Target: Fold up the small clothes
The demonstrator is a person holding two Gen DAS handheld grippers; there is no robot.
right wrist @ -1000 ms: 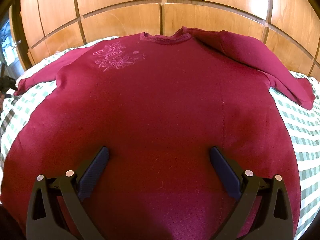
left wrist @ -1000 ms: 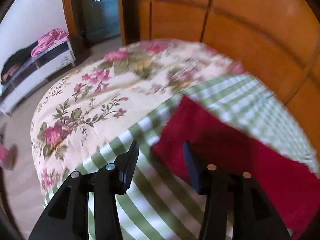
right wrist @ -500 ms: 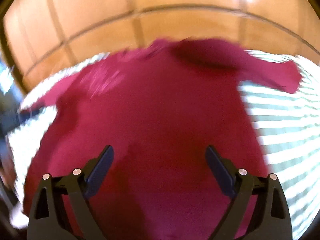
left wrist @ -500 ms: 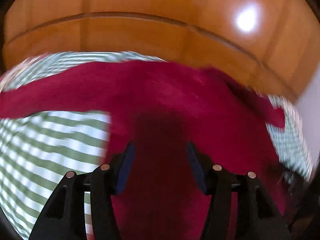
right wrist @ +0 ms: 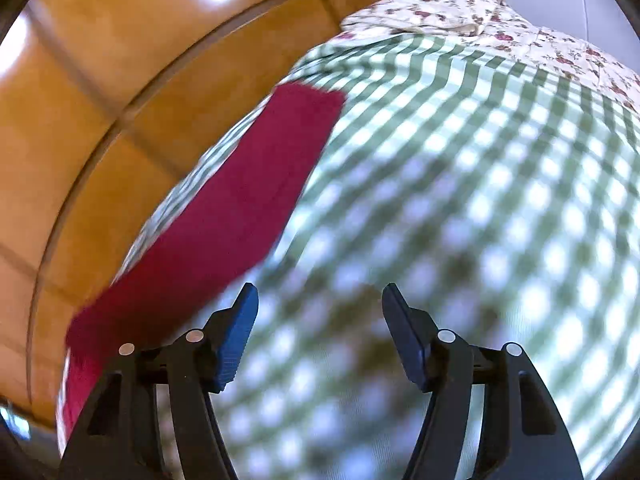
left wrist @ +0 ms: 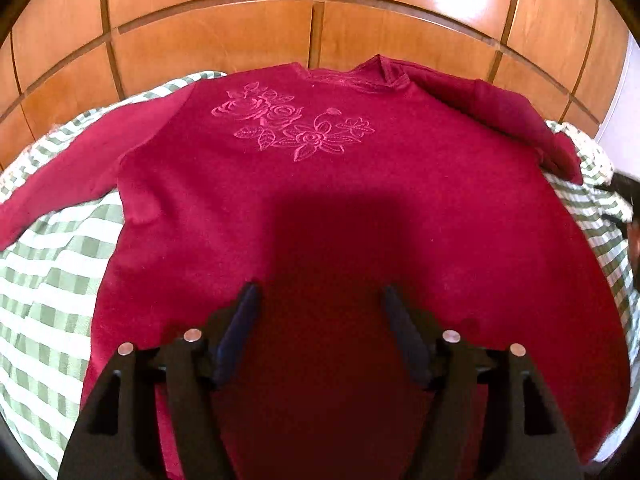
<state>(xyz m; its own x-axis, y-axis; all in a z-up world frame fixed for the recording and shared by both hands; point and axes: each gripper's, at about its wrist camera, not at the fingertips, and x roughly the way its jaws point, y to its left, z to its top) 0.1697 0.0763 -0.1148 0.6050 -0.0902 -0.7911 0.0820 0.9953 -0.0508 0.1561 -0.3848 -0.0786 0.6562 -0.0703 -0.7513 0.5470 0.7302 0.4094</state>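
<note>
Now the red sweater [left wrist: 340, 200] lies flat, front up, on the checked cover [left wrist: 48, 280], since both hands swung apart: left gripper [left wrist: 320, 312] opening, empty over its body; right gripper [right wrist: 320, 312] closing, empty, beside the right sleeve [right wrist: 224, 208]. Sleeve folding seems next.

Glossy wood-panel wall [left wrist: 208, 32] behind bed; green-checked cover [right wrist: 460, 200]; floral bedding [right wrist: 460, 12]; glare spots.
</note>
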